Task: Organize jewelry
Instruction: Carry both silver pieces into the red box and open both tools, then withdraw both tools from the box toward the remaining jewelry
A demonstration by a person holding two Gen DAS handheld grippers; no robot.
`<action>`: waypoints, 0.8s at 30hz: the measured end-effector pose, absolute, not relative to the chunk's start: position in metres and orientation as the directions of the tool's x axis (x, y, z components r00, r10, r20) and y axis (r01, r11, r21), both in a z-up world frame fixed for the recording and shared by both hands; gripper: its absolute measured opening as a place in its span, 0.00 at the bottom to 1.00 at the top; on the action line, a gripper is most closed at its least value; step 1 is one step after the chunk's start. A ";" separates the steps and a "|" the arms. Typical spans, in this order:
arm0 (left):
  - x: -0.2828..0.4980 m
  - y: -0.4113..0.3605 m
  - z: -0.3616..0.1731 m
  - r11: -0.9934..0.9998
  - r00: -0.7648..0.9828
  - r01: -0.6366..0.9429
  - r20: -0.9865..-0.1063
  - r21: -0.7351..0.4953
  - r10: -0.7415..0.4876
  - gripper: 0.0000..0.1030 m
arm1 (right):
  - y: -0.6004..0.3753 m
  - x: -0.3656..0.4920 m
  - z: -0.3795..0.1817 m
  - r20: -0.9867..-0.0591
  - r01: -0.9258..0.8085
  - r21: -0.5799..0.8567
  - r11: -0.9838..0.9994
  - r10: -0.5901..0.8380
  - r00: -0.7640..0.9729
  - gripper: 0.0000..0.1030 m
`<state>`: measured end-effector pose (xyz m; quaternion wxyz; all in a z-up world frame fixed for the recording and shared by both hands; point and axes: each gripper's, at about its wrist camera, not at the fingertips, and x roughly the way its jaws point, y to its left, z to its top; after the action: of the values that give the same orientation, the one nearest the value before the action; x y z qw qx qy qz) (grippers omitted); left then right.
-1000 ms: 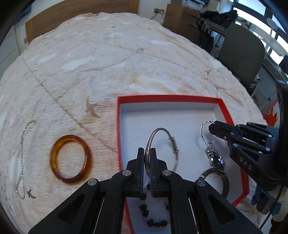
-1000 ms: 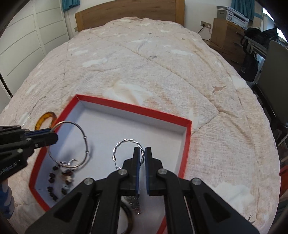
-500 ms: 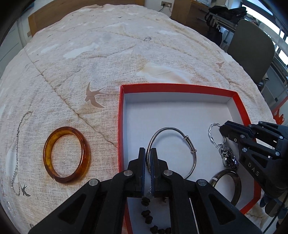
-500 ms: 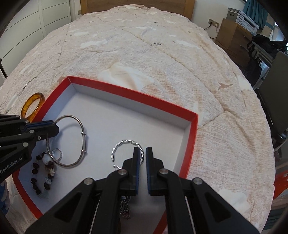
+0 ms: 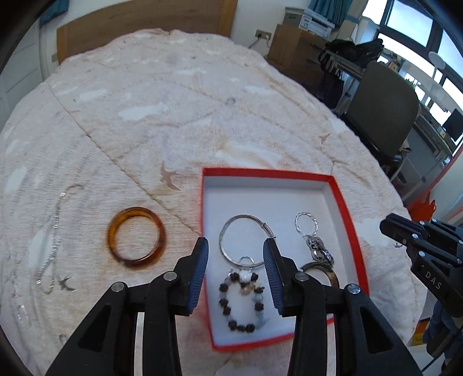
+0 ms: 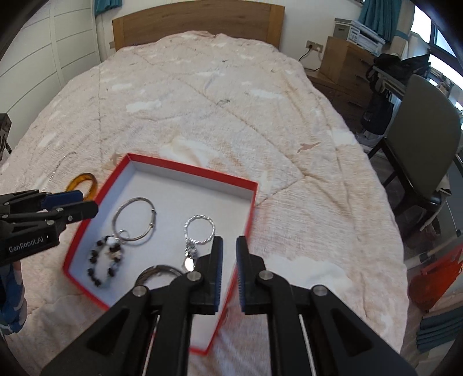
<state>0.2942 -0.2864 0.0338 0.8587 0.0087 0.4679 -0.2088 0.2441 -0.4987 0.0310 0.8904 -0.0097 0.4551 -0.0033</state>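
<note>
A red box point(image 5: 344, 208) with a white floor point(image 6: 179, 199) lies on the bed. In it lie a silver bangle point(image 5: 228, 228) point(image 6: 144, 201), a twisted silver ring with a charm point(image 5: 306, 222) point(image 6: 199, 228), a dark bead bracelet point(image 5: 241, 303) point(image 6: 104, 263) and a dark bangle point(image 5: 330, 270) point(image 6: 157, 270). My left gripper point(image 5: 235, 254) point(image 6: 81, 202) is open and empty above the box's near left part. My right gripper point(image 6: 228, 245) point(image 5: 387, 227) is open and empty over the box's right rim. An amber bangle point(image 5: 136, 237) point(image 6: 84, 179) and a thin silver chain point(image 5: 53, 231) lie on the quilt left of the box.
The beige quilt point(image 6: 231, 115) covers the bed up to a wooden headboard point(image 6: 196, 26). A grey chair point(image 6: 419, 144) and a wooden dresser point(image 6: 344, 63) stand to the right. An orange bag point(image 6: 434, 277) sits on the floor at right.
Both grippers have opened and pulled back and up. The silver bangle and the twisted ring, held before, now lie in the box.
</note>
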 end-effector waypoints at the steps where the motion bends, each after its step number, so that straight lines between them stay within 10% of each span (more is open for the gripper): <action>1: 0.287 -0.279 0.042 0.913 0.485 0.366 -0.800 -0.181 -0.353 0.38 | -0.495 0.237 0.038 -0.806 -0.006 -0.015 1.000 -0.009 0.592 0.09; 24: 0.171 -0.015 0.104 0.995 0.656 0.087 -0.749 -0.046 -0.092 0.45 | -0.324 0.130 0.112 -0.725 -0.222 0.044 0.974 0.184 0.664 0.09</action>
<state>0.1710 -0.0147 0.1044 0.9098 -0.0032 0.4120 -0.0492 0.1299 -0.3243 0.1121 0.9117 -0.0241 0.3947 0.1113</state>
